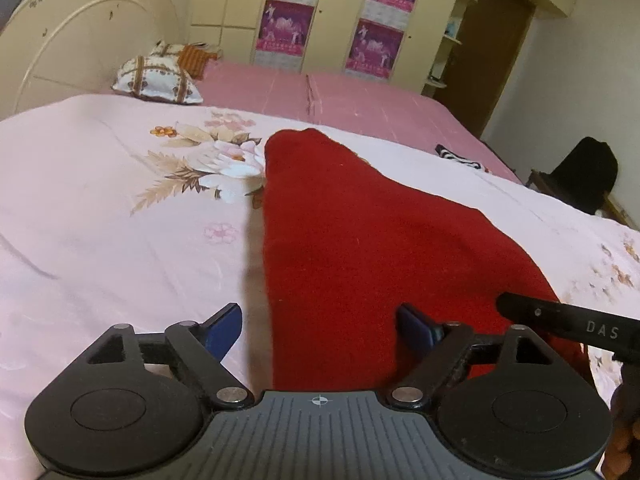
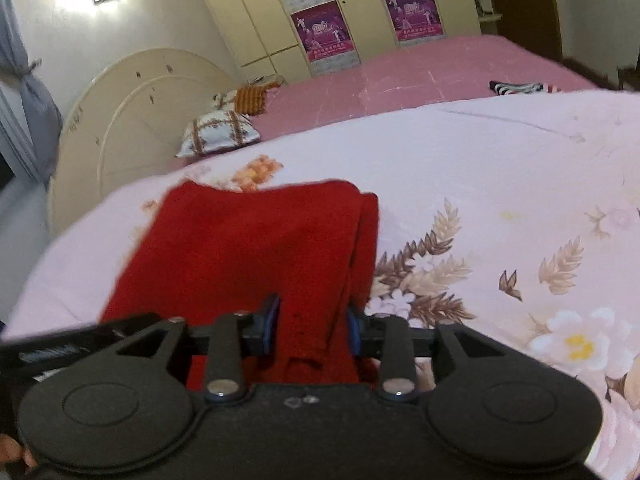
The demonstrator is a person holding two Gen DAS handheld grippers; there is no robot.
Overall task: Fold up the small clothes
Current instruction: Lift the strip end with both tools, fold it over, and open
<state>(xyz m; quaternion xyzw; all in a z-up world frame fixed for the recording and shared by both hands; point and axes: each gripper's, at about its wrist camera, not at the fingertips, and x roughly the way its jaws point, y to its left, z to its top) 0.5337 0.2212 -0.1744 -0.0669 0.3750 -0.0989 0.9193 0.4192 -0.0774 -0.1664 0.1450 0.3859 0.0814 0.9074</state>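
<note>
A red woolly garment (image 1: 360, 240) lies folded lengthwise on the pale floral bedspread (image 1: 100, 220). My left gripper (image 1: 322, 328) is wide open over its near end. The garment's left edge runs between the blue pads, and neither pad presses on it. A black finger (image 1: 560, 318) of the right tool lies on the cloth at the lower right. In the right wrist view the same garment (image 2: 248, 248) stretches away from my right gripper (image 2: 313, 326). There the near end of the cloth fills the narrow gap and touches both blue pads.
Patterned pillows (image 1: 158, 80) lie by the cream headboard (image 1: 80, 40). A pink sheet (image 1: 320, 92) covers the far half of the bed, with a striped dark cloth (image 1: 460, 156) on it. Beyond are wardrobe doors with posters (image 1: 288, 24), and a dark chair (image 1: 588, 176) stands at the right.
</note>
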